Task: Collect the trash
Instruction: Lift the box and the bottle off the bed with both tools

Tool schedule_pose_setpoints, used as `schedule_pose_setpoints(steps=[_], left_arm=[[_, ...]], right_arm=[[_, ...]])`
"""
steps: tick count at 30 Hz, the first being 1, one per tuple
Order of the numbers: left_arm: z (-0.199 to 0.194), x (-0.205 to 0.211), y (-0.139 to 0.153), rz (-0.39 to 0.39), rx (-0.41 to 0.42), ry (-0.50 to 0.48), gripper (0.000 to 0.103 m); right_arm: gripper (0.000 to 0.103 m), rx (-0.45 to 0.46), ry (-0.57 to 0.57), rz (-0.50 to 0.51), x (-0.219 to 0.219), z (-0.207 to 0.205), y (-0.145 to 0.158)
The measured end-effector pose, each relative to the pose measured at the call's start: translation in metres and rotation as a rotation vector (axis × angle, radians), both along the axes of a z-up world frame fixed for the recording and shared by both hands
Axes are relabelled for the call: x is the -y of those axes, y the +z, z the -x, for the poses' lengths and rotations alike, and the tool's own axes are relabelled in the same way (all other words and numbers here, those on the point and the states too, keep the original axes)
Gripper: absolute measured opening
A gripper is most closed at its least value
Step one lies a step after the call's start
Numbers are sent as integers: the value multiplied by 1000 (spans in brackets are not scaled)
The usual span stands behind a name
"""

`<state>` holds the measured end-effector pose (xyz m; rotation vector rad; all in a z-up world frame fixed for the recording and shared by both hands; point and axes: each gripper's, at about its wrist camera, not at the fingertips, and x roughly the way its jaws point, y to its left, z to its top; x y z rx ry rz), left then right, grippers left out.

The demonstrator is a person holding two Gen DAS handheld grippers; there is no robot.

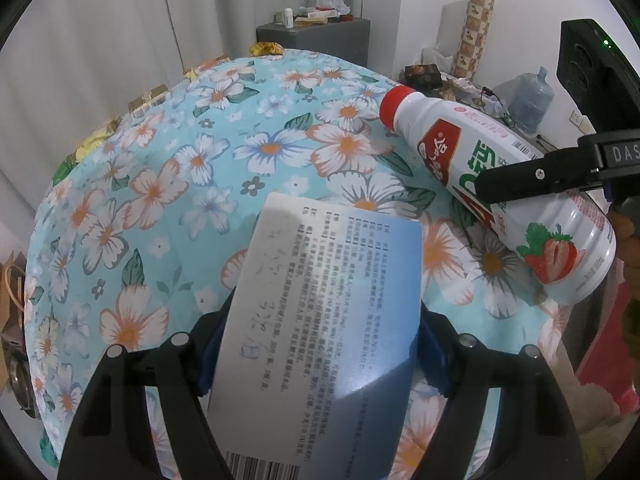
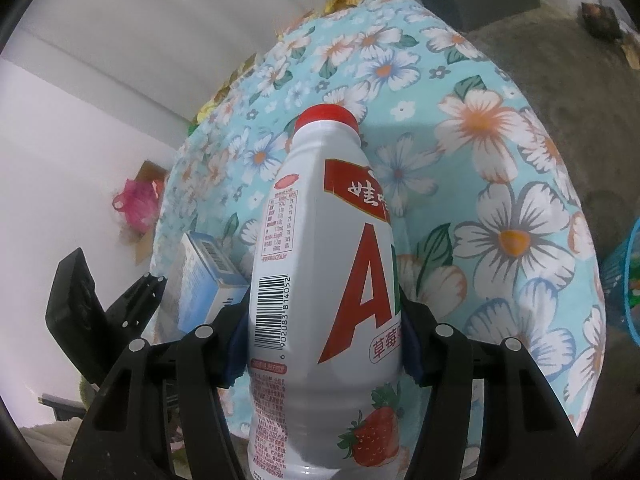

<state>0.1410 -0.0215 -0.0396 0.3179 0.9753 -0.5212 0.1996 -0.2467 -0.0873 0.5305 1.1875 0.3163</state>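
A white and blue printed carton [image 1: 320,312] sits between the pads of my left gripper [image 1: 322,340], which is shut on it just above the floral tablecloth [image 1: 180,184]. My right gripper [image 2: 324,344] is shut on a white strawberry drink bottle [image 2: 320,272] with a red cap, pads pressing both sides. In the left wrist view the bottle [image 1: 472,148] hangs tilted at the right, one black right-gripper finger [image 1: 520,178] across it. In the right wrist view the carton [image 2: 208,276] shows at the left, with the left gripper [image 2: 148,292] on it.
The round table's cloth [image 2: 500,200] drops off on all sides. Yellow wrappers [image 1: 266,48] lie at its far edge. Beyond stand a grey cabinet [image 1: 316,36], a patterned roll [image 1: 476,32] and a water jug [image 1: 534,100]. A pink bag [image 2: 138,204] and a blue basket [image 2: 630,280] sit on the floor.
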Motion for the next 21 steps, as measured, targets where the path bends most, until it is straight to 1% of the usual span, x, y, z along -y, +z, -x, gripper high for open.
schedule_pose_setpoints(steps=[13, 21], left_arm=[[10, 6, 15, 6, 37, -17, 75], [12, 17, 40, 66, 83, -51, 75]], right_arm=[[56, 30, -27, -39, 16, 18, 11], [56, 72, -109, -125, 39, 43, 22]])
